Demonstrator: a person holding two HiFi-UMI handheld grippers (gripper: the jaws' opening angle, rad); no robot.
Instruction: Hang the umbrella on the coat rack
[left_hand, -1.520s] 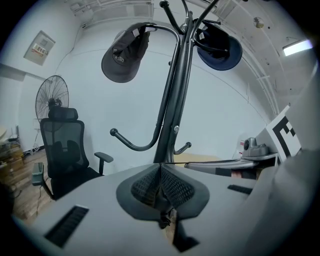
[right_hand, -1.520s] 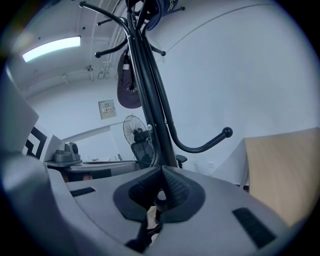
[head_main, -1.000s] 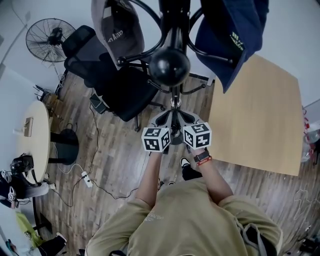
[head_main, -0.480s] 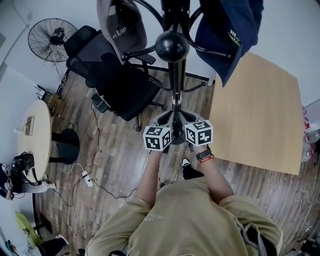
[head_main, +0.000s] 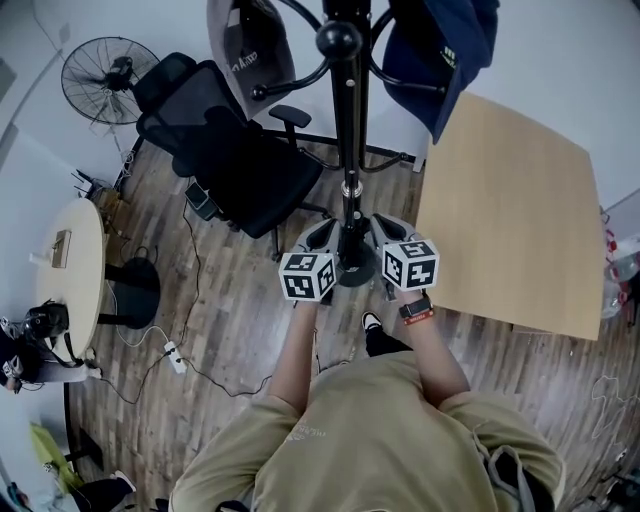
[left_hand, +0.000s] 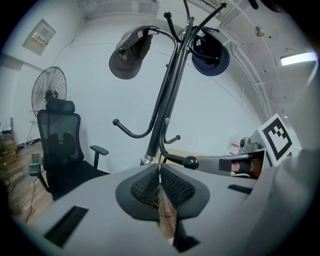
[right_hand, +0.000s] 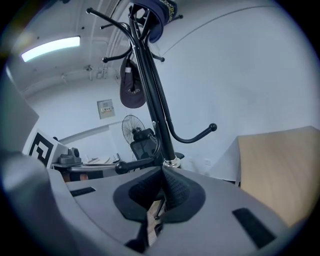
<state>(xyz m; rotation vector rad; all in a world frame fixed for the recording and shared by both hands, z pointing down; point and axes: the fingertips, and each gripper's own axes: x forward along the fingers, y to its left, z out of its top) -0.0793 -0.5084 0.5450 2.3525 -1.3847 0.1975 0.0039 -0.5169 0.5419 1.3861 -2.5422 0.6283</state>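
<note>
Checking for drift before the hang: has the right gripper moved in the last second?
Yes, slightly to the right. The right gripper now sits farther from the rack pole and overlaps the edge of the table more than before.

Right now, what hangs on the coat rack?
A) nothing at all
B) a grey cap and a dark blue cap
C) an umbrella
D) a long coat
B: a grey cap and a dark blue cap hang from the upper hooks of the coat rack.

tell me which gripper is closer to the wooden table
Right. The right gripper sits just left of the wooden table; the left gripper is across the coat rack pole, on the office chair side.
</note>
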